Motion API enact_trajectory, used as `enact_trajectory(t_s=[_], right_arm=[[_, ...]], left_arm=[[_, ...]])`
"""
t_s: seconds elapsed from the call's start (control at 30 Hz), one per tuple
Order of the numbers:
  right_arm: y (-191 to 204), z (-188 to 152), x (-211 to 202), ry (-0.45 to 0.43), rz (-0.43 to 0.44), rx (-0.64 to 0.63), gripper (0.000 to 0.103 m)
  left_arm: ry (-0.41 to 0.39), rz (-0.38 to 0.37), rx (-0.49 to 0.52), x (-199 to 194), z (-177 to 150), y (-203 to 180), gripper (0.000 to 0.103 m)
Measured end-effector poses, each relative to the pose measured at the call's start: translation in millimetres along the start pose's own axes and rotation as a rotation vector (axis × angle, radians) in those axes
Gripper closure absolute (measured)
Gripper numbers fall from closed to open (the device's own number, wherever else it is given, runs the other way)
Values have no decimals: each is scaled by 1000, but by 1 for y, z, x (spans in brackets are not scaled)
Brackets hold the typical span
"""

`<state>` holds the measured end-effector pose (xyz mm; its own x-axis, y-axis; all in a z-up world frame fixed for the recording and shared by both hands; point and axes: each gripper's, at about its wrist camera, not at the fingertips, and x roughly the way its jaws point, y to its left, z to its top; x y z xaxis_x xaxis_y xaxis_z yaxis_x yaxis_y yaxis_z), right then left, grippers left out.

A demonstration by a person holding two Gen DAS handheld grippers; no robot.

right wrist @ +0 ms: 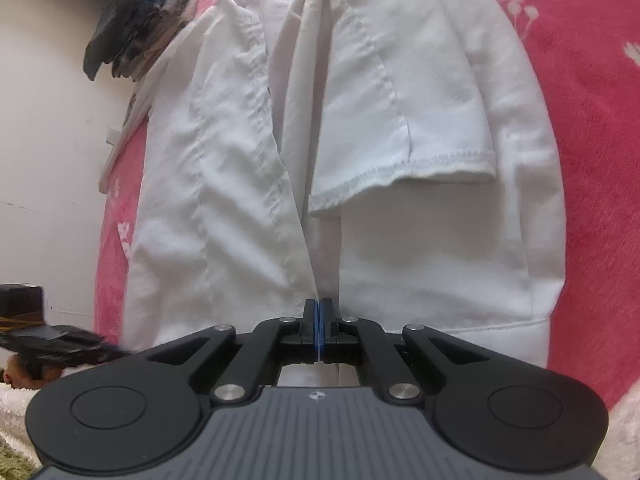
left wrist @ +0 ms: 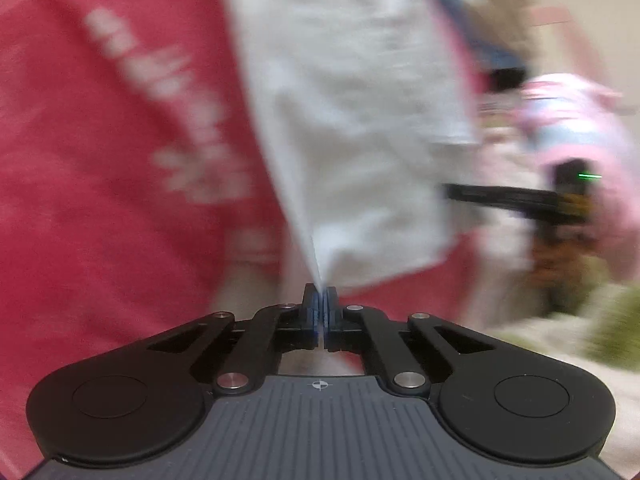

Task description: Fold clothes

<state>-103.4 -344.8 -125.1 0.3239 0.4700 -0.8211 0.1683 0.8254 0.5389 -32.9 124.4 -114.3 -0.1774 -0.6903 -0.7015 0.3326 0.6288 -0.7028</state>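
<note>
- One pink blanket [right wrist: 592,128] with white print is lying spread beneath everything.
- One white shirt [right wrist: 400,112] is lying on it, one short sleeve [right wrist: 404,160] folded across.
- Two grippers are working: the right gripper [right wrist: 319,312] is pinching the shirt's near edge; the left gripper [left wrist: 319,300] is clenching a blurred corner of it.

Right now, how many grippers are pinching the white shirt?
2. The left gripper is shut on a corner of the white shirt; the right gripper is shut on a fold at its near edge. The shirt lies on a pink blanket.
</note>
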Motion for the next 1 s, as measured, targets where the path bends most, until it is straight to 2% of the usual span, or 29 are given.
enact_trajectory(t_s=[0.1,0.23,0.4,0.47,0.5,0.53,0.57,0.6,0.63,0.67,0.77,0.83,0.93,1.0], right_arm=[[-2,1,1,1,2,1,102],[-6,2,4,7,12,5,102],[-11,-1,13,43,18,9,102],[-12,2,16,48,21,12,102],[-11,3,14,47,25,4,101],[-10,4,12,45,24,-11,96],[-8,5,9,43,24,-27,92],[-7,5,3,39,25,-44,81],[-5,7,-3,39,31,-58,70],[-2,8,-9,41,40,-71,67],[10,17,-33,43,81,-135,66],[28,40,-45,5,115,-196,66],[55,75,-63,-53,166,-286,66],[75,111,-61,-110,186,-329,66]], left_arm=[[16,45,62,-4,-1,-10,103],[61,140,12,11,0,12,103],[114,189,-8,20,-2,30,101],[142,209,-23,25,1,32,96],[151,202,-33,24,1,31,87],[153,201,-31,21,1,29,77],[151,214,-23,17,1,26,73],[146,225,-13,12,1,24,70],[135,229,-6,4,1,23,69],[125,231,-4,-6,2,22,68],[99,260,49,-35,12,17,65],[32,328,105,-54,30,11,59],[-102,439,126,-66,83,2,57],[-190,521,151,-64,120,-5,57]])
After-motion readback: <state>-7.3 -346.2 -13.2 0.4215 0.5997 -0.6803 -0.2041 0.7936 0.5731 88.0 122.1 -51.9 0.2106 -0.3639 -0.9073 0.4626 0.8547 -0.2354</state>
